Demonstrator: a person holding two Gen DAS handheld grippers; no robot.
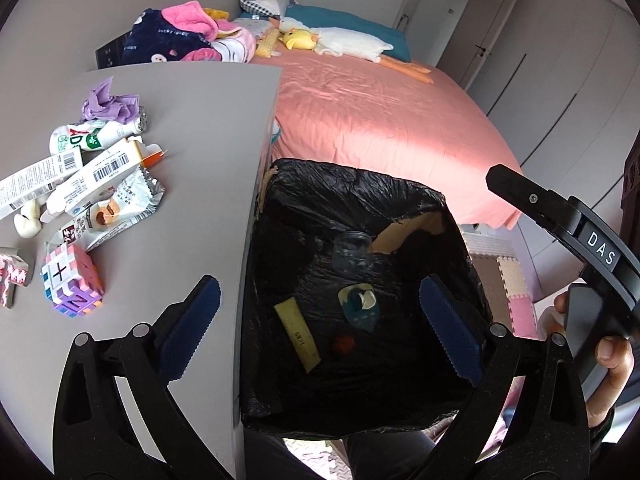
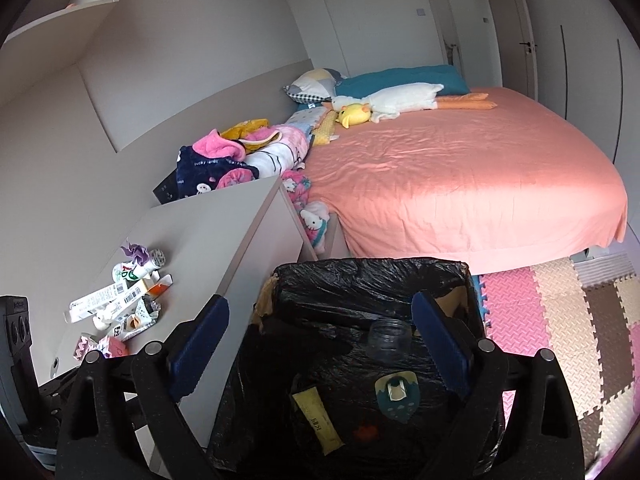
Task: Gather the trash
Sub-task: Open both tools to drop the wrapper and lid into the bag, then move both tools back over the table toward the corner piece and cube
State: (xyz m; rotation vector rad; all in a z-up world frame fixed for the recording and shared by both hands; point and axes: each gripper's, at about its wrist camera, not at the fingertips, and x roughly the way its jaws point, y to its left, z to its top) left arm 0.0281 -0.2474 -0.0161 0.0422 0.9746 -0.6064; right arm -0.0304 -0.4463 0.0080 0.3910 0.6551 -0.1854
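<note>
A bin lined with a black bag [image 1: 360, 184] stands against the grey table's edge. In it lie a clear plastic cup [image 1: 352, 250], a yellow wrapper [image 1: 298, 334], a teal packet [image 1: 360, 308] and a small red scrap [image 1: 344, 344]. My left gripper [image 1: 320, 324] hangs open over the bin, nothing between its blue pads. My right gripper [image 2: 320, 344] is open and empty too, above the same bin [image 2: 360, 276], with the cup [image 2: 390, 340] and the yellow wrapper [image 2: 318, 420] below it. On the table [image 1: 192, 128] lie crumpled purple paper [image 1: 110, 104], a small bottle [image 1: 92, 138], barcoded boxes [image 1: 96, 172] and a foil wrapper [image 1: 120, 208].
A foam letter cube [image 1: 72, 280] sits near the table's front. A hand [image 1: 616, 360] holds the other tool at the right edge. Beyond the bin is a bed with a pink sheet [image 2: 460, 184], soft toys and clothes. Foam mats [image 2: 560, 320] cover the floor.
</note>
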